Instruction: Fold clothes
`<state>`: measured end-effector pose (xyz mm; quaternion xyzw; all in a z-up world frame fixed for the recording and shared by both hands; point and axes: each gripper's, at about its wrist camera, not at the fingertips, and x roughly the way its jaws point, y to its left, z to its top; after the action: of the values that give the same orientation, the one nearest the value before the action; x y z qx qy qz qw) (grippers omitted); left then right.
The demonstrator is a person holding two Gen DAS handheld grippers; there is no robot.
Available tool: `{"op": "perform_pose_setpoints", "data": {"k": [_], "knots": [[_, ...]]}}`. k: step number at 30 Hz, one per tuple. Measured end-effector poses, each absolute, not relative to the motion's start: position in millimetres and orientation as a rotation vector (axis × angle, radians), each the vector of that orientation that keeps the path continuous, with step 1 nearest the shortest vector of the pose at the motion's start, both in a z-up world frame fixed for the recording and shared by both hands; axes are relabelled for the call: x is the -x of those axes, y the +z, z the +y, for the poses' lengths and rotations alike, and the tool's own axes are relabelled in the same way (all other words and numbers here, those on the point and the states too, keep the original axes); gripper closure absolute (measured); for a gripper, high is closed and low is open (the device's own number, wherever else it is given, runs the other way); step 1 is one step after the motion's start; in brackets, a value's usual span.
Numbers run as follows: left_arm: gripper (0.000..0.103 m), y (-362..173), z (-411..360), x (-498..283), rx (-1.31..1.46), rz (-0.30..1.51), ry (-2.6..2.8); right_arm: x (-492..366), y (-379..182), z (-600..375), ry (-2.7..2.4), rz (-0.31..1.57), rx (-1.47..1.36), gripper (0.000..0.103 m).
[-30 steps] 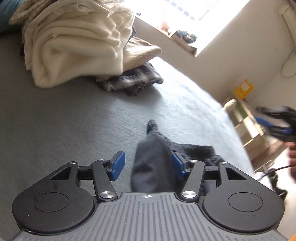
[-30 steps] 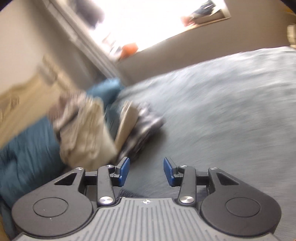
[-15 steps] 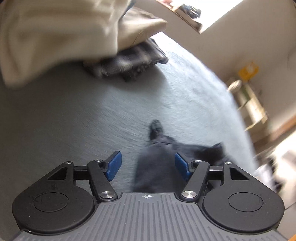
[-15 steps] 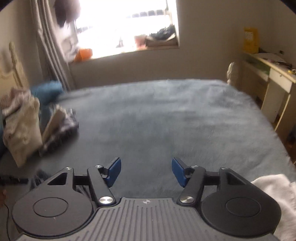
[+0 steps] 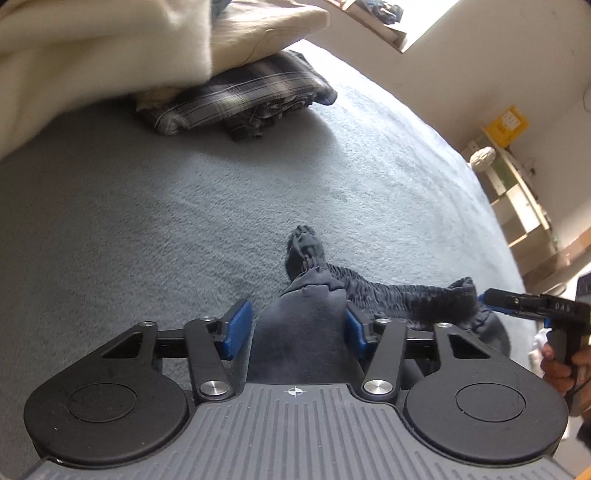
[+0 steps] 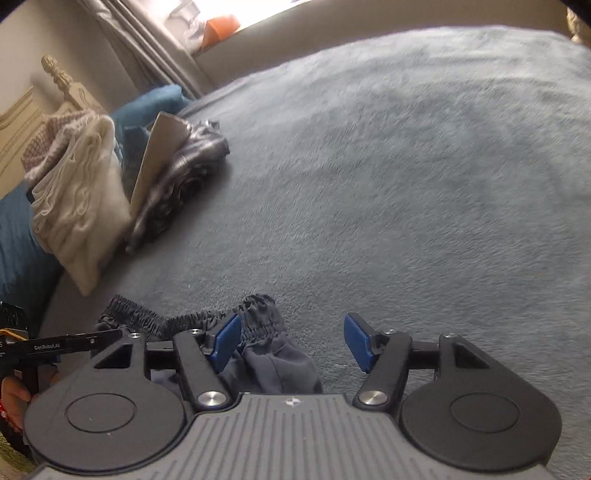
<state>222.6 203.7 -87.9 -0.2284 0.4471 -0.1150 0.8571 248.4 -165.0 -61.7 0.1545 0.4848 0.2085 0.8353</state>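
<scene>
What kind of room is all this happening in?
Most likely a bedroom. The clothes lie on a wide bed with a grey-blue plush cover, there is a carved headboard with a blue pillow at one end, and a curtained window just beyond it.

Daylight only, from the window (image 6: 236, 14) at the far side; it's blown out to white in both views. The bed cover (image 5: 369, 155) washes pale near it and is dimmer up close. Soft shadow under the clothes pile (image 6: 85, 192). Heavy fisheye bending at the edges. Right wrist view has slight motion blur far out; left view is sharp.
</scene>
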Motion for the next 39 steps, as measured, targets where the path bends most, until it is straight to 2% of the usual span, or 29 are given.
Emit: {"op": "perform_pose_setpoints", "data": {"k": [7, 16, 18, 19, 20, 21, 23, 26, 31, 39], "knots": [[0.062, -85, 189, -218, 0.367, 0.899, -0.242, -250, -78, -164, 0.498, 1.07, -0.39, 0.046], [0.062, -88, 181, -216, 0.33, 0.859, -0.235, -255, -87, -172, 0.525, 1.105, -0.458, 0.044], [0.063, -88, 178, -214, 0.309, 0.849, -0.231, -252, -86, -168, 0.55, 1.095, -0.448, 0.054], [0.065, -87, 176, -214, 0.296, 0.843, -0.23, -250, -84, -166, 0.563, 1.09, -0.427, 0.07], [0.068, -87, 174, -213, 0.283, 0.838, -0.229, -246, -80, -162, 0.562, 1.075, -0.385, 0.079], [0.07, -87, 172, -212, 0.275, 0.833, -0.229, -243, -76, -158, 0.56, 1.059, -0.344, 0.081], [0.083, -85, 169, -211, 0.271, 0.827, -0.226, -237, -67, -151, 0.556, 1.024, -0.264, 0.088], [0.089, -78, 165, -209, 0.273, 0.786, -0.227, -228, -46, -148, 0.524, 0.918, -0.187, 0.092], [0.09, -64, 147, -216, 0.192, 0.721, -0.251, -225, -22, -151, 0.418, 0.76, -0.102, 0.093], [0.091, -66, 139, -236, 0.149, 0.686, -0.221, -239, -40, -161, 0.301, 0.713, -0.075, 0.094]]}}
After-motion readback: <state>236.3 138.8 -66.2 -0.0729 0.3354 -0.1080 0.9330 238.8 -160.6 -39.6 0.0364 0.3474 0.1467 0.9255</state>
